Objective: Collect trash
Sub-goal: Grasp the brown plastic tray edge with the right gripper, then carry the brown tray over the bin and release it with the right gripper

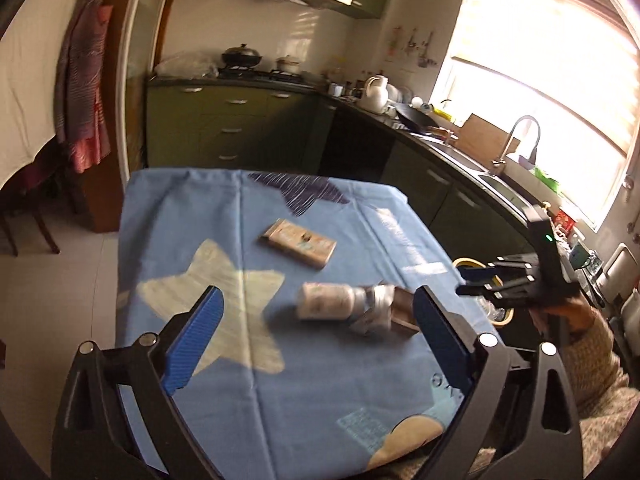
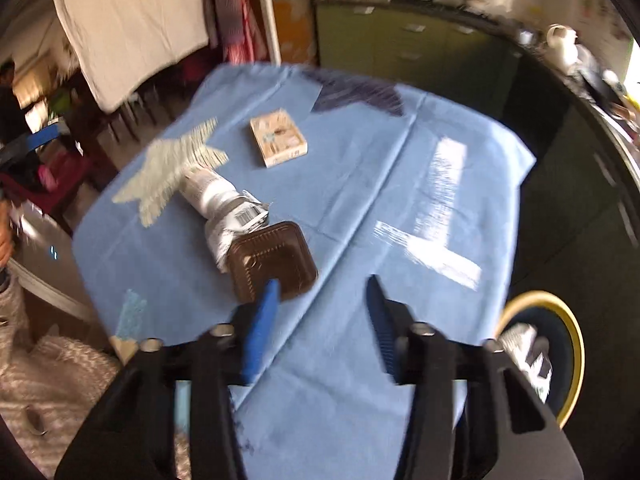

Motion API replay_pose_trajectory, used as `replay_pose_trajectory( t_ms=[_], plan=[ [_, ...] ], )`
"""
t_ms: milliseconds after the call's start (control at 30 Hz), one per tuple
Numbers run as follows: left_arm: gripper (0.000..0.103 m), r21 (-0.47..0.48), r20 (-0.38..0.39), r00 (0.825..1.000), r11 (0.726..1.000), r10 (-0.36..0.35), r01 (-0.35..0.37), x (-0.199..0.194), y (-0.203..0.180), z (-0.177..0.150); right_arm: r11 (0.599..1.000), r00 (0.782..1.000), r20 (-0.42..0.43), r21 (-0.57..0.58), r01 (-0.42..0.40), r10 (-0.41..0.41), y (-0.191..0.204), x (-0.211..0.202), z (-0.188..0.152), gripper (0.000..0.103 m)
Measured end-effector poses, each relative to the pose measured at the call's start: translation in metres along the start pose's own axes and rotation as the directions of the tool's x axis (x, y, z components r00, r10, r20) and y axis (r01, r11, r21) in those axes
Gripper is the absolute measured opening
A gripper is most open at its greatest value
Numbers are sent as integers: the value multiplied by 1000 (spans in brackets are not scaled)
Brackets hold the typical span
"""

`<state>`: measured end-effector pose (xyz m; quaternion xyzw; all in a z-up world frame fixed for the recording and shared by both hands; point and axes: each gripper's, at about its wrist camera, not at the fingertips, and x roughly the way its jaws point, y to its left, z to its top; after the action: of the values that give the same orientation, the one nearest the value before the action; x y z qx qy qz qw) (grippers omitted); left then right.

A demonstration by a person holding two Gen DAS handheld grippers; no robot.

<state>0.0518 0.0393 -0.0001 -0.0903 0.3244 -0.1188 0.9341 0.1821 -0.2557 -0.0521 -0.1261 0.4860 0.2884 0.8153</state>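
Both claws hover empty over the blue-clothed worktop (image 2: 360, 168): the left claw (image 1: 316, 316) gapes wide, the right claw (image 2: 324, 300) narrower. On it lie a flat carton (image 1: 298, 242), a white bottle (image 2: 212, 192), crumpled wrapper (image 2: 236, 220) and brown tray (image 2: 272, 260). Beside the worktop stands a yellow-rimmed bin (image 2: 576, 344), seemingly holding trash.
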Motion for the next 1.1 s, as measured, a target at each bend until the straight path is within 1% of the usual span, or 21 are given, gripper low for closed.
replay_pose_trajectory(
  t_ms=[33, 67, 100, 133, 167, 233, 333, 433, 467, 567, 600, 633, 667, 700, 767, 900, 1033, 1100],
  plan=[
    [91, -3, -1, 1000, 1000, 8, -8, -1, 3, -4, 999, 999, -35, 6, -32, 32, -3, 14, 7, 33],
    [91, -7, -2, 1000, 1000, 18, -18, -1, 5, -9, 998, 996, -67, 19, -63, 64, -8, 26, 11, 33],
    [91, -13, -5, 1000, 1000, 21, -21, 0, 9, -12, 997, 993, -91, 27, -75, 77, -13, 36, 15, 33],
    [91, -29, -12, 1000, 1000, 11, -11, 0, 13, -16, 996, 991, -104, 34, -79, 82, -14, 42, 15, 33],
    [91, -47, -19, 1000, 999, -5, 5, 0, 17, -19, 994, 988, -116, 44, -98, 103, -16, 50, 19, 30],
    [91, -68, -31, 999, 998, -21, 19, 3, 18, -22, 990, 982, -127, 58, -131, 137, -18, 58, 21, 29],
    [91, -76, -46, 999, 997, -17, 14, 8, 23, -25, 990, 979, -155, 58, -128, 135, -17, 64, 23, 29],
    [91, -80, -45, 999, 997, -25, 21, 9, 24, -25, 992, 976, -183, 50, -115, 122, -14, 73, 23, 29],
    [91, -79, -45, 999, 997, -25, 21, 10, 23, -24, 992, 974, -192, 50, -112, 119, -14, 75, 23, 26],
    [91, -76, -52, 998, 997, -24, 20, 13, 22, -25, 992, 970, -211, 51, -112, 120, -14, 84, 21, 23],
    [91, -76, -54, 998, 997, -23, 19, 13, 22, -25, 993, 970, -214, 53, -108, 117, -14, 86, 20, 18],
    [91, -77, -55, 998, 997, -23, 18, 14, 23, -26, 994, 971, -213, 51, -99, 108, -14, 86, 18, 9],
    [91, -77, -57, 998, 997, -23, 19, 15, 22, -26, 995, 974, -209, 44, -85, 92, -13, 86, 18, 7],
    [91, -77, -59, 998, 997, -23, 19, 15, 22, -26, 997, 977, -201, 37, -65, 72, -12, 85, 16, 7],
    [91, -76, -63, 998, 997, -22, 17, 17, 22, -26, 998, 982, -180, 40, -53, 59, -12, 78, 15, 6],
    [91, -77, -71, 997, 997, -30, 24, 20, 21, -27, 996, 993, -120, 86, -13, 24, -25, 50, 8, 6],
    [91, -73, -82, 996, 997, -36, 30, 25, 19, -28, 987, 999, -39, 161, 19, -13, -48, 7, -6, 6],
    [91, -71, -90, 995, 997, -44, 37, 28, 17, -29, 971, 998, 13, 234, 56, -61, -70, -24, -18, 6]
  ],
)
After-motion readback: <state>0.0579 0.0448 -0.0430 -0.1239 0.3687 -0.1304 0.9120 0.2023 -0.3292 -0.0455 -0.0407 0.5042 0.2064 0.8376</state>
